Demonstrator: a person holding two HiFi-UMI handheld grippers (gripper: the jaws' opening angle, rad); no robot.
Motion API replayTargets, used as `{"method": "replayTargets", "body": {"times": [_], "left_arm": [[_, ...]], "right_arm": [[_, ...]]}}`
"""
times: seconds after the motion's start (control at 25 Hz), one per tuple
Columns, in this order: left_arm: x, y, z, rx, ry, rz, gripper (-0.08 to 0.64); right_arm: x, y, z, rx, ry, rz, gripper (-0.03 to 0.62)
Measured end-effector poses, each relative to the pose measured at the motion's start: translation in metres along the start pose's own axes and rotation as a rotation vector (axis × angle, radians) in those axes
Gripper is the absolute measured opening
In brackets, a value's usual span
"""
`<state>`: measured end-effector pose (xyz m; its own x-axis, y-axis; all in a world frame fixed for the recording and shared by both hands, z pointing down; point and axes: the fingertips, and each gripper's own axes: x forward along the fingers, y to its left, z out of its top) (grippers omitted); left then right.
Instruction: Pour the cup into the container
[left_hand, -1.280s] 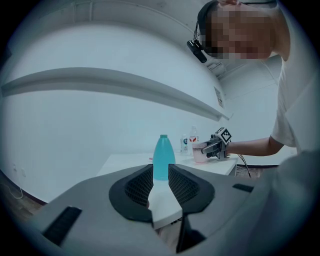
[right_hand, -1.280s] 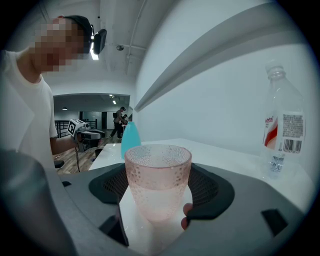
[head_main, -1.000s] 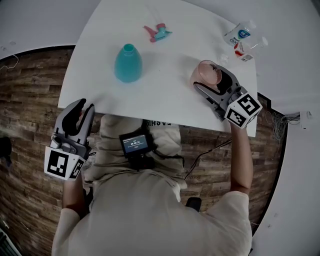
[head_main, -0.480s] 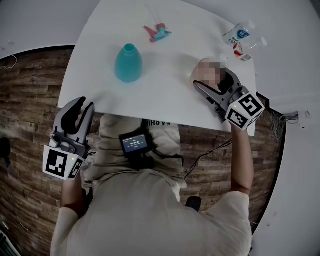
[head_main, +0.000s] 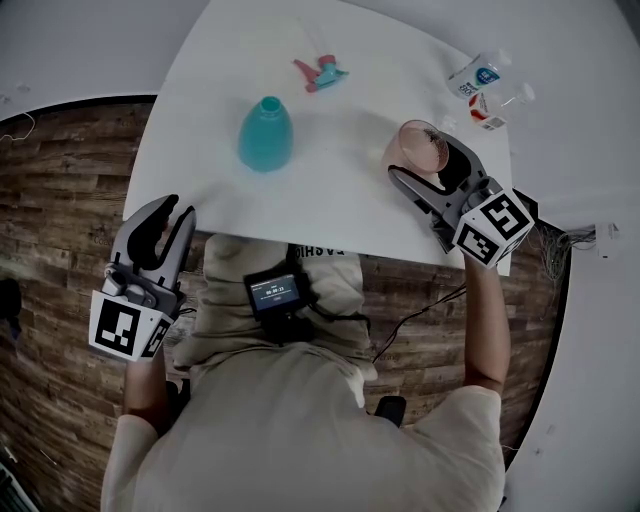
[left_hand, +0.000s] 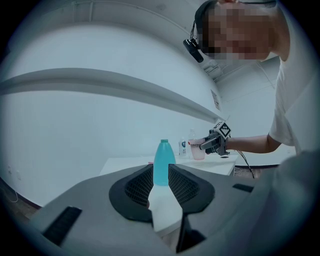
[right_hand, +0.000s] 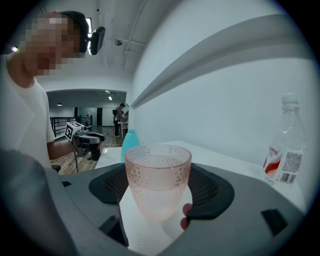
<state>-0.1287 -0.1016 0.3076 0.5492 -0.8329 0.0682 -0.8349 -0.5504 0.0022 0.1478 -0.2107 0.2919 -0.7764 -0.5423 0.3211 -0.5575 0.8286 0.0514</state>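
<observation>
Broadly, white bench (head_main: 340, 205) over wood-plank floor (head_main: 60, 200). Upright at mid-bench, open-topped teal container (head_main: 266, 135). Near the right edge, pink cup (head_main: 422, 146) of clear liquid, clamped between fingers of right gripper (head_main: 425, 162). Off the near-left edge, left gripper (head_main: 172, 212), fingers apart, empty. Farther back, clear bottles (head_main: 478, 75) and spray head (head_main: 320, 70).

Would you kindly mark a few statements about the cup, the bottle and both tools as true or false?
1. The pink cup stands between the right tool's jaws. True.
2. The left tool grips the teal bottle. False: its jaws are apart and empty, off the near edge of the table.
3. The teal bottle is capped. False: its neck is open, and the spray head lies apart from it on the table.
4. The pink cup holds liquid. True.
</observation>
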Motion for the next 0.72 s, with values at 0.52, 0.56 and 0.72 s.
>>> {"method": "replayTargets", "body": {"times": [0.52,0.56,0.72], "left_arm": [[-0.006,0.013,0.004,0.009,-0.008,-0.009,0.104],[-0.006,0.013,0.005,0.010,-0.008,-0.008,0.104],[-0.007,0.015,0.007,0.016,-0.010,-0.005,0.104]], "right_arm": [[0.018,0.019,0.029,-0.035,0.003,0.021,0.371],[0.020,0.020,0.031,-0.038,0.003,0.022,0.371],[0.024,0.024,0.036,-0.049,0.005,0.031,0.371]]}}
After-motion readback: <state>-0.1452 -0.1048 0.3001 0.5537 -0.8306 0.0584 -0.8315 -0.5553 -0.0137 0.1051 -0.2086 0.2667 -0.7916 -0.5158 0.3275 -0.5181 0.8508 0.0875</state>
